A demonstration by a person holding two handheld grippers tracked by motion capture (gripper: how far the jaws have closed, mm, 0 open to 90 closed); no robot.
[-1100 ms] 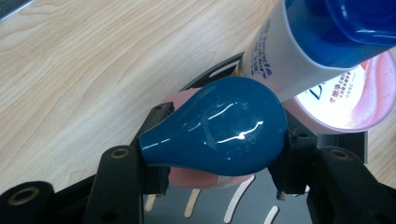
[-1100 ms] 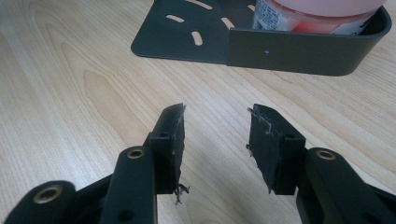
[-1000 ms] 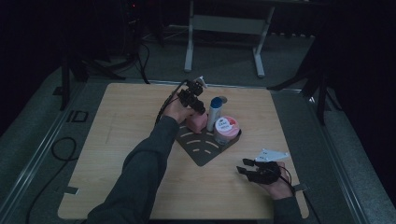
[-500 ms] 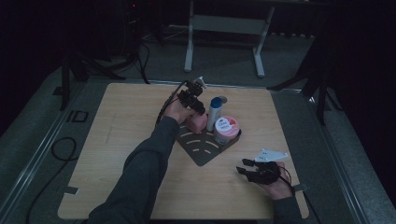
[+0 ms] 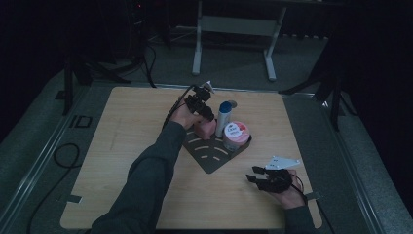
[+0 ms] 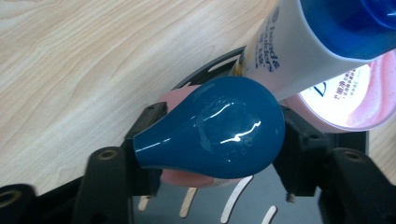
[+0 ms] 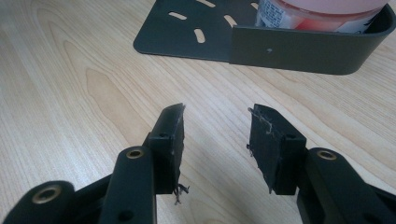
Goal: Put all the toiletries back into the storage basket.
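Three toiletries now stand in our dark slotted metal tray (image 5: 209, 158); our left claw (image 6: 210, 140), just opening, straddles the blue-capped pink bottle (image 6: 212, 128) there; our right claw (image 7: 215, 126) is spread, empty.

Colours on the pale wood table

We see a light, honey-toned table (image 5: 126, 161) with fine wavy grain, and on it a dark charcoal tray (image 5: 210, 155) cut with pale curved slots. The bottle (image 6: 187, 172) standing in the tray is soft pink, topped by a glossy deep-blue cap (image 6: 219, 128) that carries white glints. Beside it we see a white bottle (image 5: 223, 122) with a bright blue cap and dark lettering, then a round pink tub (image 5: 235, 136) whose lid is white with a pink rim. Both the left gripper (image 5: 207, 114) and the right gripper (image 7: 215, 126) are matt black; a sleeve (image 5: 146, 185) is dark grey-green.
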